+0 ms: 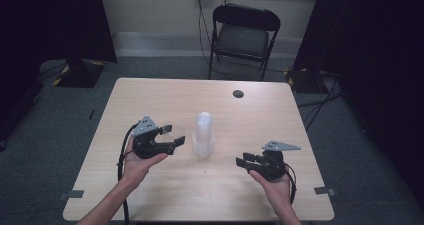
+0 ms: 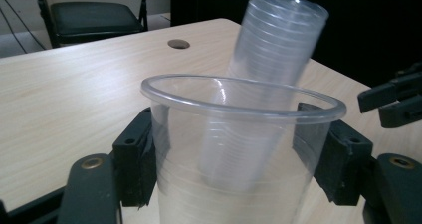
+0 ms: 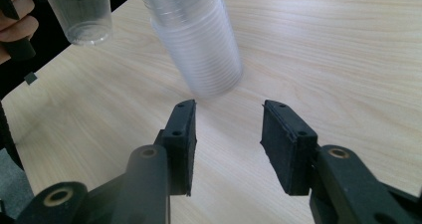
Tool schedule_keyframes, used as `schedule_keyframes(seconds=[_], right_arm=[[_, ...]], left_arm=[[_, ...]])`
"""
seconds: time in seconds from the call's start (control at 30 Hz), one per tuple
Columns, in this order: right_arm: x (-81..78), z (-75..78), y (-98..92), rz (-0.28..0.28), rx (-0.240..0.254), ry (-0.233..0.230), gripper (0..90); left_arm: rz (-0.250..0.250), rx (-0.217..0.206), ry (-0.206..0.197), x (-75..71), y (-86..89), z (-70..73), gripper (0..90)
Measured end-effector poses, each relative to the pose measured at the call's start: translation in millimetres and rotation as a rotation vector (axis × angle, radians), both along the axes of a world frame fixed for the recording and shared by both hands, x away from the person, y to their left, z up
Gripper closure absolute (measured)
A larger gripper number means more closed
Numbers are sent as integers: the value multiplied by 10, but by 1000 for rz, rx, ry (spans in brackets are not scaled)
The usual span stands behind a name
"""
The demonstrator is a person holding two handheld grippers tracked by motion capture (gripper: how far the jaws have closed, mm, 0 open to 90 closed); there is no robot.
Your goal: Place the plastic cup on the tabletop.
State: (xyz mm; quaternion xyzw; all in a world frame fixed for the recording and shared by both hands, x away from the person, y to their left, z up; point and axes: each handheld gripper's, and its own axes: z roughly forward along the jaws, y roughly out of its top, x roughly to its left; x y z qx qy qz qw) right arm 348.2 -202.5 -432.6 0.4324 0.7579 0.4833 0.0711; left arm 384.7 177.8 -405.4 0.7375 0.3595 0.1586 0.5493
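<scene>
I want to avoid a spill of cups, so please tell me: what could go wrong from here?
1. The left gripper clamps a thin clear cup by its side walls; squeezing harder may crush it, or it may slip out.
2. The stack of cups stands tall and free on the table, near both grippers; a bump from the held cup may topple it.
3. The right gripper is open and empty, so nothing steadies the stack.

1 stack of clear cups (image 1: 203, 135), 1 single clear cup (image 1: 172, 131), 2 hand-held grippers, 1 chair (image 1: 243, 35).
</scene>
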Motion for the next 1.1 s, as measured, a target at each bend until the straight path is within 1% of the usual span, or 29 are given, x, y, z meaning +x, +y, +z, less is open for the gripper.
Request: schedule_keyframes(seconds=[0.07, 0.1, 0.17, 0.23, 0.27, 0.3, 0.33, 0.4, 0.47, 0.5, 0.53, 0.6, 0.67, 0.7, 0.73, 0.83, 0.87, 0.93, 1.03, 1.1], right_arm=[[7, -5, -4, -6, -1, 2, 575], [10, -11, -8, -8, 3, 4, 575], [19, -27, -14, -9, 4, 9, 573], [20, -38, -9, -5, -1, 10, 572], [20, -38, -9, -5, -1, 10, 572], [18, -43, -6, -3, -5, 9, 571], [12, -47, -6, -4, -6, 11, 571], [10, -54, -11, -3, -3, 14, 571], [20, -62, -20, -2, 1, 13, 570], [26, -63, -24, -2, 0, 14, 570], [33, -67, -30, 0, -1, 13, 570], [40, -72, -42, -4, -2, 15, 568], [40, -77, -54, -8, -2, 18, 567], [40, -81, -57, -8, -4, 16, 566], [39, -84, -61, -9, -6, 17, 566], [39, -85, -60, -13, -11, 21, 565], [40, -86, -57, -14, -11, 20, 564], [40, -88, -53, -19, -12, 21, 563], [30, -97, -51, -24, -16, 21, 562], [23, -105, -50, -23, -18, 21, 562]], left_arm=[[9, 10, 0, 33, 21, 3, 306], [25, 14, -9, 51, 36, 10, 306], [41, 11, -16, 79, 65, 32, 305], [61, 21, -35, 117, 94, 62, 305], [67, 15, -40, 138, 109, 68, 305], [76, 19, -33, 161, 122, 74, 305], [84, 16, -36, 183, 131, 73, 305], [94, 30, -30, 231, 135, 72, 306], [98, 34, -41, 275, 125, 73, 306], [99, 49, -51, 297, 125, 73, 305], [108, 48, -59, 317, 118, 59, 304], [110, 70, -47, 372, 118, 27, 300], [124, 88, -44, 418, 118, -15, 297], [126, 83, -39, 450, 116, -45, 296], [126, 91, -40, 469, 119, -60, 295], [125, 90, -24, 545, 119, -130, 292], [131, 92, -19, 563, 114, -151, 292], [136, 105, -23, 608, 117, -192, 291], [162, 94, -14, 681, 142, -257, 288], [166, 97, -8, 732, 151, -292, 286]])
